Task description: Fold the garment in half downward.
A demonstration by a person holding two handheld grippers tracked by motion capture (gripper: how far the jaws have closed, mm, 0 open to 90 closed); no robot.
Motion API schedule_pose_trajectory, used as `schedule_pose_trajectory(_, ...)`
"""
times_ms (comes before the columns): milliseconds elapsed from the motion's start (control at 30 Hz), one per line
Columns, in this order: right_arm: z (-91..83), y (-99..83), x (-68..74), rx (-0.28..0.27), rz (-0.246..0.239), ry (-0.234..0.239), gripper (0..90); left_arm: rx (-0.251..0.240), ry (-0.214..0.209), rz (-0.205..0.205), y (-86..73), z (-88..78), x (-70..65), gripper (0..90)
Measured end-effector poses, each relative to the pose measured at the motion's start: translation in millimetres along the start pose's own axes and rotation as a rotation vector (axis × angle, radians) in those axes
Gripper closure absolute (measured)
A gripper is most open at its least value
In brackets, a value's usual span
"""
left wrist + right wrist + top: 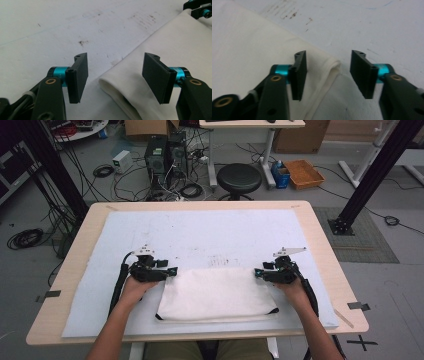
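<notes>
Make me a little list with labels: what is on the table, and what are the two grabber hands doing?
thing: folded white cloth, flat on the pale blue mat
table: light wooden table
left gripper: open, at the cloth's far left corner, not pinching it
right gripper: open, at the cloth's far right corner, not pinching it

The folded white cloth (216,295) looks like soft matt fabric, its near edge trimmed in dark binding; the pale mat (200,232) beneath it is matt, smudged with brownish marks at its middle; the table (325,245) rim is light smooth wood; the left gripper (115,78) has matt black plastic pads and glossy teal metal collars.
</notes>
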State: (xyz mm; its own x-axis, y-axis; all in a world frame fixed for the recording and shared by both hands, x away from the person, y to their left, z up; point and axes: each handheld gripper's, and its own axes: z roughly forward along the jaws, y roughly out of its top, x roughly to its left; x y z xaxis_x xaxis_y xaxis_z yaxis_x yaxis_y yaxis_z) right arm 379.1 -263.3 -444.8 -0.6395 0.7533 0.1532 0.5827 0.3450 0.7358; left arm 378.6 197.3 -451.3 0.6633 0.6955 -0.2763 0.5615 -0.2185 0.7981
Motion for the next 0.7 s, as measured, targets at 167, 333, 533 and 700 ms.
schedule_pose_trajectory(167, 2.1, 0.2, 0.9, 0.034, -0.047, 0.034, 82.8, 0.037, 0.002, 0.080, -0.5, 2.2, -6.8, 82.4)
schedule_pose_trajectory(333, -2.1, 4.5, -5.1, 0.011, -0.064, -0.001, 86.7, -0.048, 0.020, 0.027, 4.4, -5.1, 0.9, 86.2)
schedule_pose_trajectory(533, 4.1, 18.0, -15.7, -0.044, -0.040, -0.050, 86.8, -0.113, 0.065, -0.006, 13.8, -1.2, 10.2, 86.3)
schedule_pose_trajectory(700, 14.6, 26.9, -19.0, -0.060, -0.036, -0.107, 86.3, -0.134, 0.108, -0.032, 13.1, 3.8, 14.7, 81.1)
